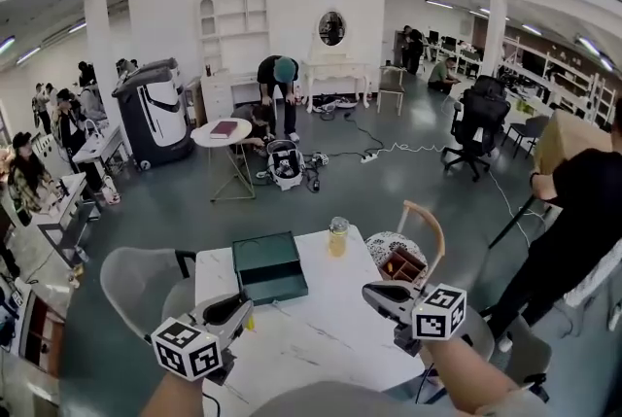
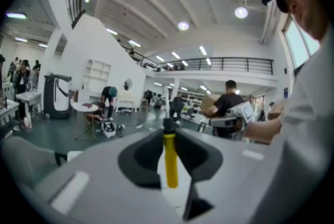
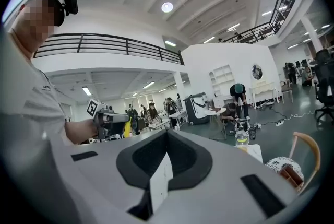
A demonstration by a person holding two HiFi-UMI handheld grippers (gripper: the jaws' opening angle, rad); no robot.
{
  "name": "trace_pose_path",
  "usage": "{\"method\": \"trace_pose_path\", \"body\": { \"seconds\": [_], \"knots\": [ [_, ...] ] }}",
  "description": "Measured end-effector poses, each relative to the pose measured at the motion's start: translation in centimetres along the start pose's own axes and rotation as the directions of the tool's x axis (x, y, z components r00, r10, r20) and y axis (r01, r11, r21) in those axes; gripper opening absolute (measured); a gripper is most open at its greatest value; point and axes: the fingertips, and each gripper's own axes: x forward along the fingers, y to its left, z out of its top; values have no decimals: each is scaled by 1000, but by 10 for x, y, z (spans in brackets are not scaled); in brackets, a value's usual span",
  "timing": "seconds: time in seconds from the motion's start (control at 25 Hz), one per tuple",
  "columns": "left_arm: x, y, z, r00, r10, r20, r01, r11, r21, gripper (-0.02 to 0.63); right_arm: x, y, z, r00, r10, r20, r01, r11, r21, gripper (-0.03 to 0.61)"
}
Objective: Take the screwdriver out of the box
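Clamping yellow-handled screwdriver (image 2: 170, 161), left gripper (image 2: 169, 130) hovers over near-left counter (image 1: 321, 332) edge, near side of green box (image 1: 269, 267). Right gripper (image 3: 167, 134) pinched together, empty, near-right.

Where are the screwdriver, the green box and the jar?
screwdriver (image 2: 170, 163): left gripper view, on its yellow handle.
green box (image 1: 264, 257): head view, on its dark top.
jar (image 1: 337, 238): head view, on its glass body.

The screwdriver (image 2: 170, 163) (yellow handle, black collar, thin shaft) stands upright, clamped between the left gripper's (image 1: 233, 311) jaws, clear of the dark green box (image 1: 269, 267) on the white table (image 1: 321, 328).
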Motion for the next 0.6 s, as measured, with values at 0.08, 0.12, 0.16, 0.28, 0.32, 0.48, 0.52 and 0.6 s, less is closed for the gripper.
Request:
{"method": "trace_pose_path", "body": {
  "seconds": [0.08,0.12,0.16,0.28,0.32,0.48,0.52,0.6],
  "knots": [
    [5,-20,3,1000,11,20,-11,1000,1,74,-18,-2,-1,1000,20,-5,-20,1000,-7,8],
    [8,-31,5,999,15,30,-15,1000,1,74,-27,-3,-3,1000,28,-8,-28,1000,-8,8],
    [10,-42,6,999,19,40,-19,1000,1,74,-36,-4,-5,999,36,-9,-36,999,-8,8],
    [16,-73,8,997,31,65,-31,1000,4,74,-58,-5,-9,998,67,-15,-67,998,-13,8],
    [16,-83,7,997,37,71,-38,999,5,74,-64,-5,-11,997,79,-18,-79,997,-16,8],
    [13,-114,3,993,72,89,-72,997,2,74,-86,-1,-17,991,131,-23,-132,991,-25,8],
    [13,-122,2,992,80,93,-80,997,0,74,-91,-1,-18,989,143,-23,-144,989,-25,8],
    [13,-137,-1,990,96,100,-96,995,-2,74,-100,-1,-21,986,166,-22,-167,986,-23,8]
  ]
}}
